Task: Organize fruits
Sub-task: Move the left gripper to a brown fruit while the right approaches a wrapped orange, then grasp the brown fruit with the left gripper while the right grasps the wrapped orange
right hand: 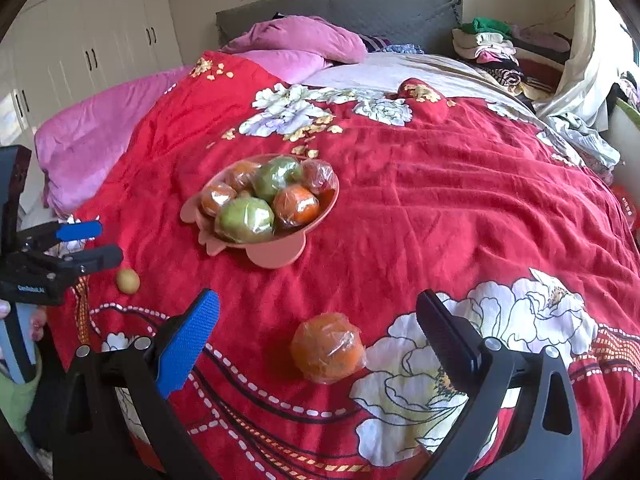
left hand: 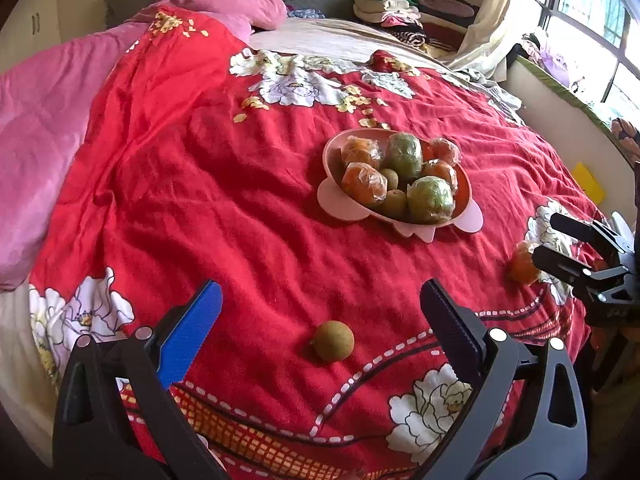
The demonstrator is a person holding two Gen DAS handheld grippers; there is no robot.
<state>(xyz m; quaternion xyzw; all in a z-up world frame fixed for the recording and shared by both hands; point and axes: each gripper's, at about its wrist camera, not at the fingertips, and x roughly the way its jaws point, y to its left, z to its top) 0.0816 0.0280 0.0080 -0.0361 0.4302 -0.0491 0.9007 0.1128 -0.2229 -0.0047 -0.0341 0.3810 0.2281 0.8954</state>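
A pink bowl on the red floral bedspread holds several plastic-wrapped oranges, two wrapped green fruits and small brown-green fruits; it also shows in the right wrist view. A loose small brown-green fruit lies on the spread between the open jaws of my left gripper, which is empty. A loose wrapped orange lies between the open jaws of my right gripper, also empty. In the left view the right gripper sits beside that orange. The left gripper and small fruit show in the right view.
The red floral bedspread covers most of the bed. Pink quilt and pillows lie at the left and far end. Folded clothes are stacked by the grey headboard. A window ledge runs along the right. White wardrobes stand behind.
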